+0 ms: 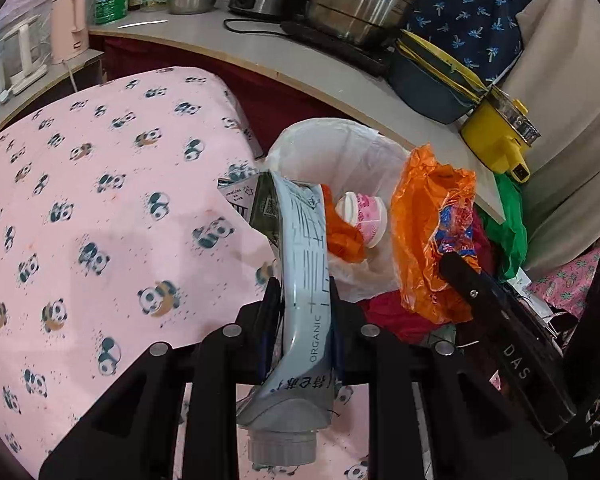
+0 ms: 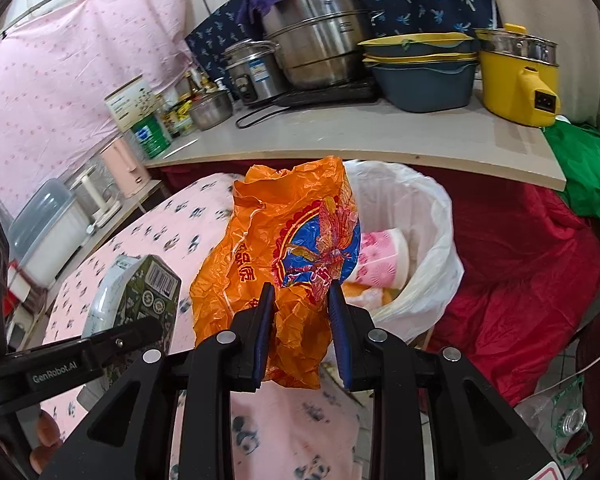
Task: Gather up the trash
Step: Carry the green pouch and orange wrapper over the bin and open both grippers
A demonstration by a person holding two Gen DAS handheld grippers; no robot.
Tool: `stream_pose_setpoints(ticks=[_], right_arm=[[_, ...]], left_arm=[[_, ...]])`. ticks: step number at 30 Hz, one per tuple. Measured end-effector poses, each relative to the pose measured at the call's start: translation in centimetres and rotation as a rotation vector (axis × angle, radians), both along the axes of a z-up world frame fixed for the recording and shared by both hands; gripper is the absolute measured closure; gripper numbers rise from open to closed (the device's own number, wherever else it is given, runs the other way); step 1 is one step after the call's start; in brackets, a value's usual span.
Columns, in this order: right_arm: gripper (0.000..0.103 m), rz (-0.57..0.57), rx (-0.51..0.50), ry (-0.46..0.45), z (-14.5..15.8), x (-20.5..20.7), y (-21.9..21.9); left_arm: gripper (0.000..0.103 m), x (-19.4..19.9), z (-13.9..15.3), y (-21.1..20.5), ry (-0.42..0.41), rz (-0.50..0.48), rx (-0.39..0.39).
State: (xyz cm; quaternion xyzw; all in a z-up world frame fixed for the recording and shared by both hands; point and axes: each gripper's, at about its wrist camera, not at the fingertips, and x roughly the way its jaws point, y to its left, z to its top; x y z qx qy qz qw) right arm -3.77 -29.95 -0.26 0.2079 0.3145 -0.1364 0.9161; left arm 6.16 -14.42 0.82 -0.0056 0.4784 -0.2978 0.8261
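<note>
Left gripper (image 1: 305, 292) has its fingers pinched on a flattened drink carton (image 1: 302, 264), gripped across the flat grey panel about midway along; the grey screw cap end hangs back toward the camera, the far end reaches out over the near rim of the bin. Right gripper (image 2: 300, 300) has its fingers closed on a crumpled orange plastic bag (image 2: 284, 256), taken low in the bunched folds, the rest standing up above the fingers. Both items are held off the panda-print cloth (image 1: 100, 200), just beside the bin with a white liner (image 2: 416, 216), which already holds a pink paper cup (image 2: 380, 256). Judgement: carton looks empty and light, stiff along its creases but crushable, with a coated surface that may slide; the mid-panel hold seems balanced enough. Bag is near weightless, limp, slick film; only a pinch on gathered folds holds it, and a single layer could slip out or tear. On release it may cling to the pads rather than drop.
</note>
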Motion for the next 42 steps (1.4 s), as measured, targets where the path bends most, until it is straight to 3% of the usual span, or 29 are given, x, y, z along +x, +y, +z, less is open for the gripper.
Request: stream_pose_setpoints(ticks=[14,24,25,28,29,37,42], right_arm=[[0.077,-0.129,0.008,-0.015,0.0,1.6,-6.2],[0.077,-0.142,0.026,-0.006,-0.8,3.4,-8.1],[0.077,-0.141,0.027,-0.003,-0.9,3.6,-8.1],[0.077,-0.139,0.044,0.002,-1.3,4.3,-8.4],[0.076,-0.138,0.049,0.003,-1.4,4.4,-8.5],[0.063,-0.100,0.040,0.002,-1.2,6.2,-7.8],[0.062,-0.088,0.037,0.001,-0.8,6.2,-7.3]], left_arm=[[0.081,4.1,1.2,-8.3,-0.024,-0.157,-0.055],[0.081,6.5,0.7,-11.1,-0.040,-0.184,-0.061],[0.079,6.6,0.7,-11.1,-0.044,-0.185,-0.069],[0.057,7.0,0.9,-11.0,-0.068,-0.162,-0.062],[0.055,7.1,1.0,-10.7,-0.083,-0.149,-0.064],[0.046,8.5,1.4,-7.8,-0.106,-0.039,-0.051],[0.043,8.4,1.8,-6.0,-0.131,0.005,-0.036]])
